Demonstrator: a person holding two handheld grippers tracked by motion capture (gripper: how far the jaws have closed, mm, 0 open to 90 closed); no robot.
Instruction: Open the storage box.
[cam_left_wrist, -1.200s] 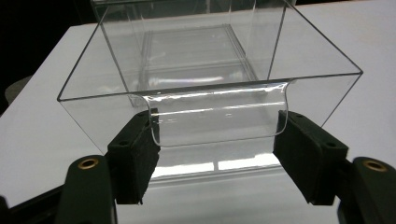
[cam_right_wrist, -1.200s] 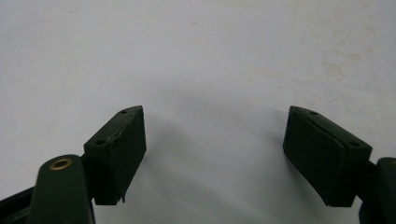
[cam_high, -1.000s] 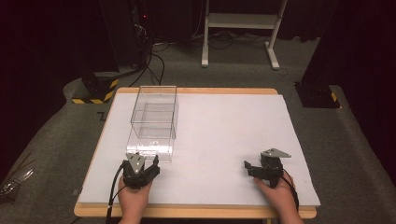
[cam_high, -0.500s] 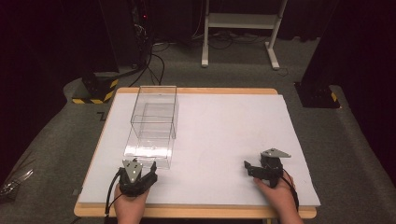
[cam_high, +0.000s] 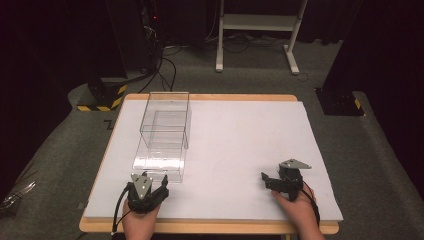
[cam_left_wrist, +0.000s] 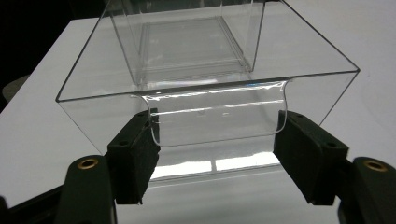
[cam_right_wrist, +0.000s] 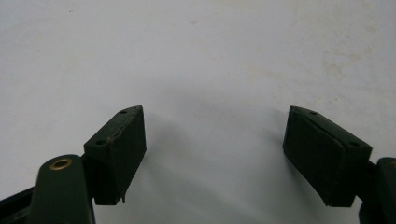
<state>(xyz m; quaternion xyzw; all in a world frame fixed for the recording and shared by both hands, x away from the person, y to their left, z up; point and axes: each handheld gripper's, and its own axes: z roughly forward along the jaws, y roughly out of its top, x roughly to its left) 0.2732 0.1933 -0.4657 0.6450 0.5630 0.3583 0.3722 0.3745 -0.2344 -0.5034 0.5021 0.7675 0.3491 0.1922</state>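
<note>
My left gripper (cam_left_wrist: 215, 154) is spread, with the clear drawer's (cam_left_wrist: 210, 93) front lip just ahead between its jaws, ungrasped. Right gripper (cam_right_wrist: 215, 154) is spread, idle. Grasp still to do.

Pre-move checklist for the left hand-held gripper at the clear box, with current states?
1. Left hand-held gripper open, jaws wide apart: ok.
2. Aligned with the notch in the near wall of the clear plastic box, a jaw at either side: ok.
3. Pads touching the wall: cannot tell; the left gripper view suggests they are very near it.
4. Box flat on the white table: ok.
5. Right hand-held gripper open and apart from the box, over bare table: ok.
6. Inner clear compartment seated in the box: cannot tell.
</note>
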